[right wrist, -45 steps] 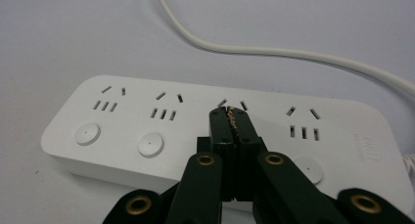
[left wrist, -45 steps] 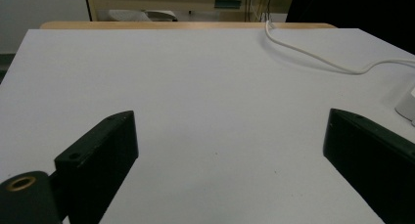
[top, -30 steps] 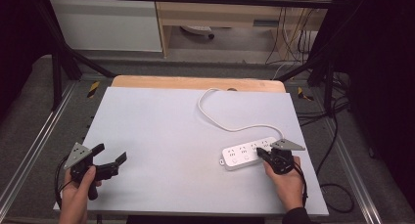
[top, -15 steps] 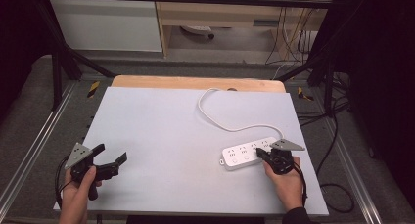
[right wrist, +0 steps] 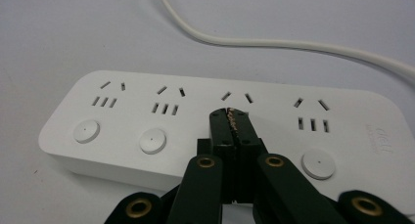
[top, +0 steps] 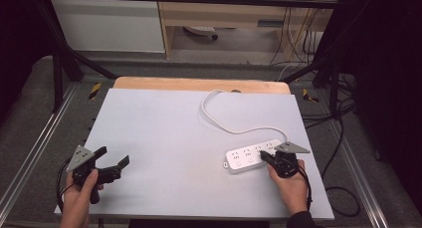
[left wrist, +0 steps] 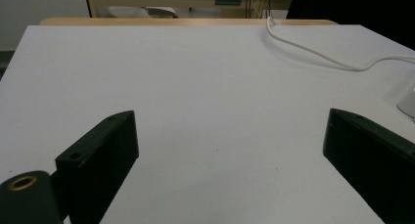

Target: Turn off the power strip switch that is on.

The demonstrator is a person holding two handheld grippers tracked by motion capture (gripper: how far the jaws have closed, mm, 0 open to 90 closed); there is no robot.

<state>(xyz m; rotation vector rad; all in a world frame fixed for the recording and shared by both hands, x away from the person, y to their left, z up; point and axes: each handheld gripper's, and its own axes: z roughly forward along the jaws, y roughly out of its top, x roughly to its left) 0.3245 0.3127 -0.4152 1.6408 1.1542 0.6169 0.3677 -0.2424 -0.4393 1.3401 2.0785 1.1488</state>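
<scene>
1. Left gripper [top: 113, 167]: matte black, held in the person's left hand [top: 79, 200] at the desk's near-left corner, w/ a grey three-cornered plate on top. Jaws wide apart, nothing btwn them; in the left gripper view they're flat blocky slabs over bare surface.
2. Desk [top: 164, 133]: smooth, pale grey-white sheet, rectangular, w/ a light wood edge strip [top: 199, 84] at the far side.
3. Cord [top: 224, 121]: white, round, glossy; runs from the far desk edge in an S-curve to the strip's right end.
4. Power strip [top: 251, 156]: white plastic bar w/ rounded corners, lying flat on the desk's near-right part, angled slightly. Right gripper view: four socket groups (slanted 2-slot over 3 slots), round push-buttons below them [right wrist: 86, 131].
5. Right gripper [top: 264, 157]: black, held in the right hand [top: 293, 188], jaws pressed together, holding nothing. Tips rest on top of the strip at the third socket group from left, covering where its button would sit; cannot tell if they press it. Ribbed pad edges visible at the tips.
</scene>
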